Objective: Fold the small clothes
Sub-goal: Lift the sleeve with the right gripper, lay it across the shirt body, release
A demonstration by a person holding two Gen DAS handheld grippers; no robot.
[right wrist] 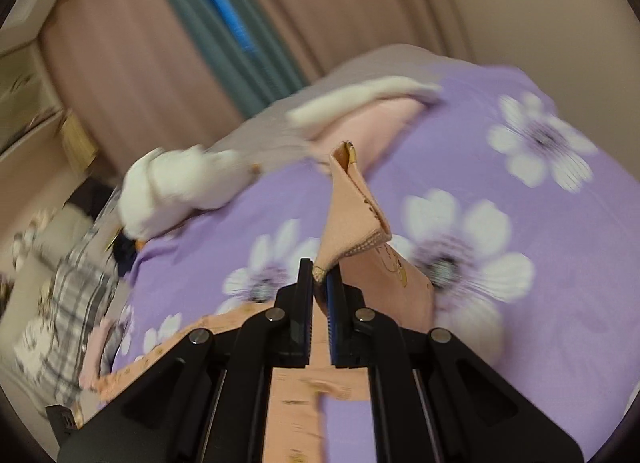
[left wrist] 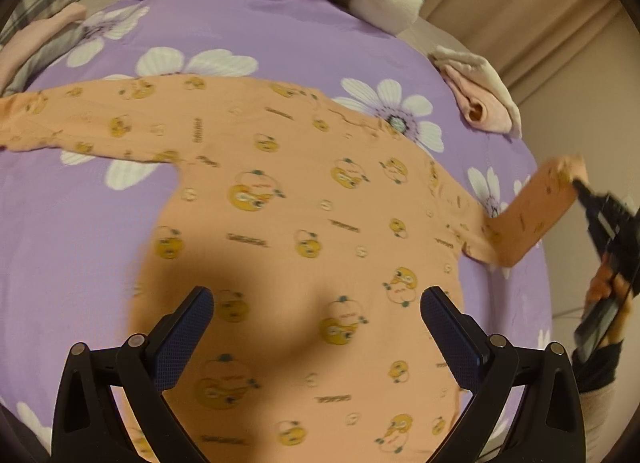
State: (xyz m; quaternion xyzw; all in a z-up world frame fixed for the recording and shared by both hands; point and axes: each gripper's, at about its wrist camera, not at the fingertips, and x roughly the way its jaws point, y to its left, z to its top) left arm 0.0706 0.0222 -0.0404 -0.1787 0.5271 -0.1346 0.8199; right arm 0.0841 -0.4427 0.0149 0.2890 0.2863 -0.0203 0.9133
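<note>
Item: orange long-sleeved baby top [left wrist: 304, 199], duck print, spread flat on purple flowered bedsheet [left wrist: 280, 35].
Right claw [right wrist: 320, 283]: clamped on right sleeve cuff [right wrist: 352, 219], lifted off bed at 3 o'clock.
Left claw [left wrist: 316, 315]: wide apart, empty, hovering over hem at 6 o'clock.
Step, judged: first sleeve fold.
Next: sleeve carried toward 9 o'clock, laid across chest.

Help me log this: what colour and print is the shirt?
Orange shirt with yellow cartoon ducks; clearest in left wrist view.
</note>
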